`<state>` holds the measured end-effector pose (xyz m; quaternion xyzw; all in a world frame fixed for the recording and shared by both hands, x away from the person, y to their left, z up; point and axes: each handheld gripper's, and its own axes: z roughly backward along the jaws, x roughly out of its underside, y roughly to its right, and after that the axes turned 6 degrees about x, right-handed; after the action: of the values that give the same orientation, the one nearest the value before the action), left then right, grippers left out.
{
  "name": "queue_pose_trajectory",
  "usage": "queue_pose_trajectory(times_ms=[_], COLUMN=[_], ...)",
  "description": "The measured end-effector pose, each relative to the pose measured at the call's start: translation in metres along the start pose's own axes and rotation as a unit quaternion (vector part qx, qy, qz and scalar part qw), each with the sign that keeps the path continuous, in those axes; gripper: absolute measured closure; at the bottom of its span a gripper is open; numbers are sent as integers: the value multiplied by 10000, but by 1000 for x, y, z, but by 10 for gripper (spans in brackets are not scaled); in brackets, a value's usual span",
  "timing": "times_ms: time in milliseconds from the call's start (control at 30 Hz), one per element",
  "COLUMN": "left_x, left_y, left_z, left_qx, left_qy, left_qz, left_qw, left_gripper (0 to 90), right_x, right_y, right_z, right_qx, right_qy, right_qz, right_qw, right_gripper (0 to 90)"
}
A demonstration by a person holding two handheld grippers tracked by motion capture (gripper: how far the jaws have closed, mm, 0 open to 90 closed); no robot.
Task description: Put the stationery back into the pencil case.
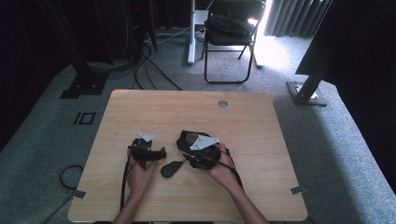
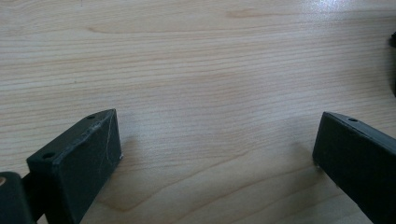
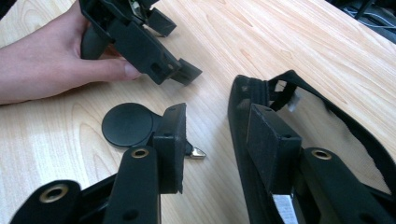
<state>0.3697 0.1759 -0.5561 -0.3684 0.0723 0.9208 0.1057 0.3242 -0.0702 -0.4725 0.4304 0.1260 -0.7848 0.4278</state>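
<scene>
On the wooden table (image 1: pixel 243 121), a flat black piece with a round head (image 1: pixel 172 168) (image 3: pixel 127 123) lies between my two grippers; a small silver tip (image 3: pixel 196 152) shows beside it. A black soft case with a strap (image 1: pixel 186 138) (image 3: pixel 240 100) lies just behind it. My right gripper (image 1: pixel 191 156) (image 3: pixel 217 119) is open; one jaw stands beside the round piece and the other over the case's rim. My left gripper (image 1: pixel 149 151) (image 2: pixel 219 135) (image 3: pixel 140 42), held in a hand, is open over bare wood with nothing between its jaws.
A round cable hole (image 1: pixel 222 103) sits near the table's far edge. Beyond the table stand a folding chair (image 1: pixel 231 28), a white desk leg (image 1: pixel 191 32) and loose cables (image 1: pixel 140 65) on the grey carpet. A dark stand base (image 1: pixel 306 93) is at the far right.
</scene>
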Motion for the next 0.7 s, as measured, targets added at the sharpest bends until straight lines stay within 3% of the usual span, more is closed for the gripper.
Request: queue_pose_trajectory(times_ms=[700], left_x=[0], left_y=[0], left_z=[0], left_qx=[0], left_qy=[3], left_qz=[2], left_qw=[10000], left_gripper=[13], right_x=[-3], right_y=[-19], right_z=[-13], right_qx=[-215], right_qy=[2], right_qz=[71], right_qw=[9997], right_gripper=[557])
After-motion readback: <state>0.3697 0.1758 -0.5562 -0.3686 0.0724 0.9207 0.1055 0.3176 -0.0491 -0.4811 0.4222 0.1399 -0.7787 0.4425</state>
